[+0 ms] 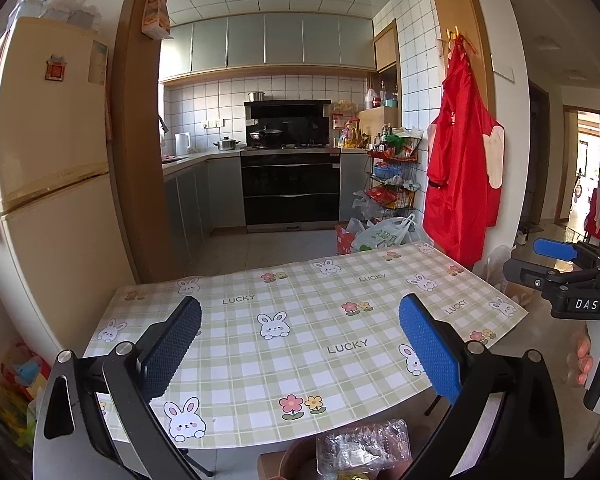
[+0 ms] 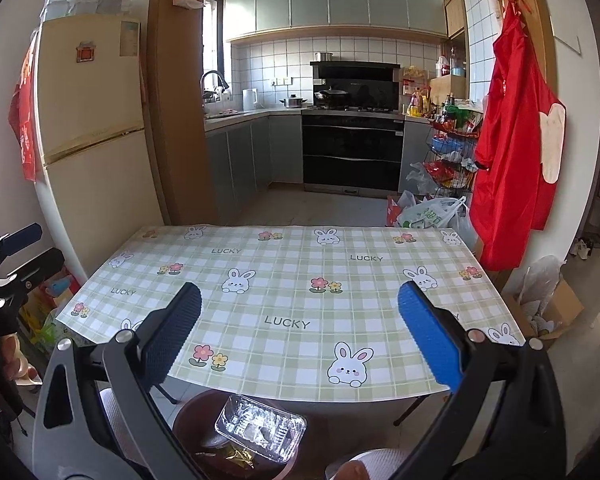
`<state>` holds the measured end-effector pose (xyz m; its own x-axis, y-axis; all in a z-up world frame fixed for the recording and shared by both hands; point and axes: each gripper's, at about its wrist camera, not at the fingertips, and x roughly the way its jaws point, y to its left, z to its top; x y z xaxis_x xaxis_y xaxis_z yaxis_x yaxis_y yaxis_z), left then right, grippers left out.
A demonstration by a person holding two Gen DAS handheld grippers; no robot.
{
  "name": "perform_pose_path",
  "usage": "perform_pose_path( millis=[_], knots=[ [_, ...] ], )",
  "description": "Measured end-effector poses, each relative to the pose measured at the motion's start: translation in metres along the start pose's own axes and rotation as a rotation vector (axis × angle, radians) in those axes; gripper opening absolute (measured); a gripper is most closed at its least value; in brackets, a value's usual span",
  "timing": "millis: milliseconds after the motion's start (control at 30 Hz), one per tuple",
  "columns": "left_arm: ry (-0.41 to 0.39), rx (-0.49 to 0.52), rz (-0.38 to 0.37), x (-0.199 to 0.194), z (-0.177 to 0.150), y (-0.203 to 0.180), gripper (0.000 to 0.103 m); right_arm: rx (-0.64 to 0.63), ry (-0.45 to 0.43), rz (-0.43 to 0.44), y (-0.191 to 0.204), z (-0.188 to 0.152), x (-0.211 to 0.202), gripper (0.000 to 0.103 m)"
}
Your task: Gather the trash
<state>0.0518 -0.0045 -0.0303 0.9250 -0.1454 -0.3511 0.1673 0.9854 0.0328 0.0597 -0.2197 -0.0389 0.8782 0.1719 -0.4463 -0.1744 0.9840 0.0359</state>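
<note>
A brown trash bin (image 2: 188,416) stands on the floor below the table's near edge. In it lie a clear plastic tray (image 2: 260,432) and a gold wrapper (image 2: 240,458). The bin (image 1: 296,456) and the tray (image 1: 364,448) also show at the bottom of the left wrist view. My left gripper (image 1: 300,344) is open and empty above the near part of the table (image 1: 300,320). My right gripper (image 2: 300,332) is open and empty above the table's near edge (image 2: 300,394). The right gripper also shows at the right of the left wrist view (image 1: 556,256).
The table wears a green checked cloth with rabbits and flowers. A cream fridge (image 2: 96,152) stands at the left. A red apron (image 2: 516,140) hangs on the right wall. Bags (image 2: 432,212) and a wire rack (image 2: 452,152) stand behind the table. A cardboard box (image 2: 552,312) sits at the right.
</note>
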Motion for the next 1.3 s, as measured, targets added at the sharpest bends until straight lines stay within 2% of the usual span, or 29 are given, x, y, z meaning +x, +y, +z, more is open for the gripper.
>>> perform_pose_path(
  millis=[800, 1300],
  knots=[
    [-0.002, 0.015, 0.017, -0.0013, 0.0019, 0.004, 0.097, -0.015, 0.005, -0.012, 0.0037, 0.0006, 0.0011, 0.097],
    [0.0, 0.03, 0.048, 0.0002, 0.0001, 0.0065, 0.097, -0.039, 0.018, -0.052, 0.0047, -0.0023, 0.0039, 0.097]
  ],
)
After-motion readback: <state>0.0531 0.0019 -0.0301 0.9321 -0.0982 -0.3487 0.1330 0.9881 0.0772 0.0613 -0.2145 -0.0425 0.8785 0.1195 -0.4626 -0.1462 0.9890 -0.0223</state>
